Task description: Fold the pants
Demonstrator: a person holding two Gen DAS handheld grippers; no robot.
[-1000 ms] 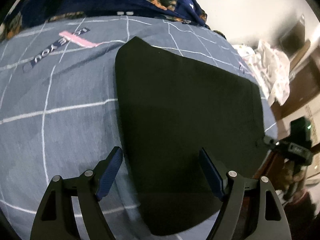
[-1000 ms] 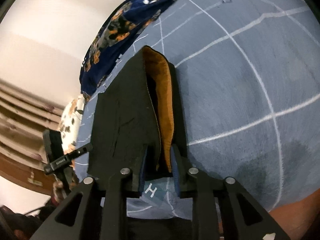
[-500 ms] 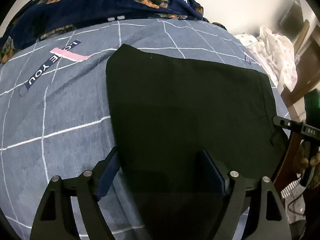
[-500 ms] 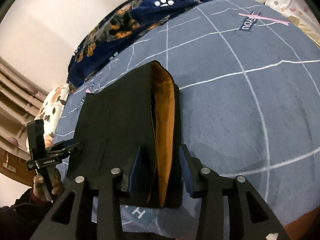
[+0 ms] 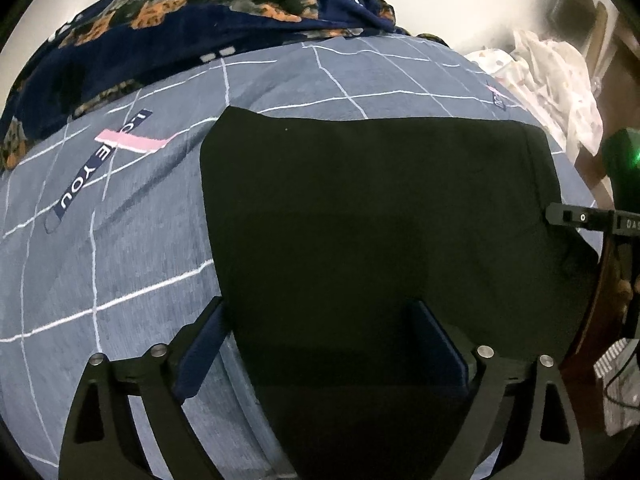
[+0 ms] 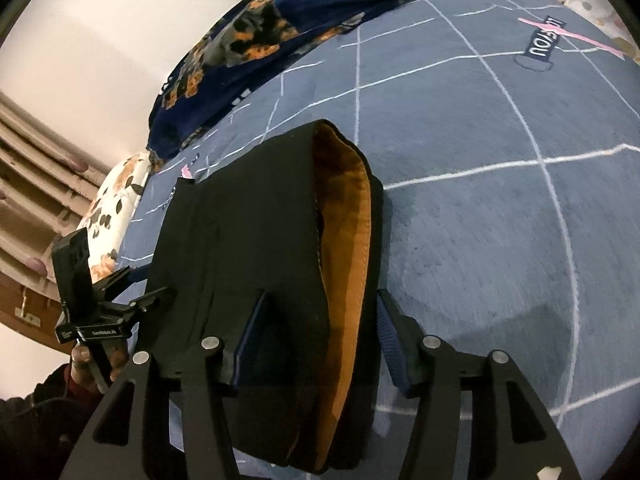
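Two views are covered. Left wrist: black pants (image 5: pixel 372 232) are seen lying folded and flat on the bed (image 5: pixel 120 248), a grey-blue checked sheet. Left gripper (image 5: pixel 320 344) is held over the near edge of the pants, jaws wide apart and opening, fabric below them but not pinched. Part of the right gripper (image 5: pixel 576 218) is seen at the pants' right edge. A dark floral blanket (image 5: pixel 192 20) is bunched at the far side.

Right wrist: the pants (image 6: pixel 260 260) are seen end-on, orange lining (image 6: pixel 348 240) exposed at the fold. Right gripper (image 6: pixel 316 340) straddles that end, jaws opening, pads off the cloth. Left gripper (image 6: pixel 132 304) is seen beyond, held by a hand (image 6: pixel 86 364).
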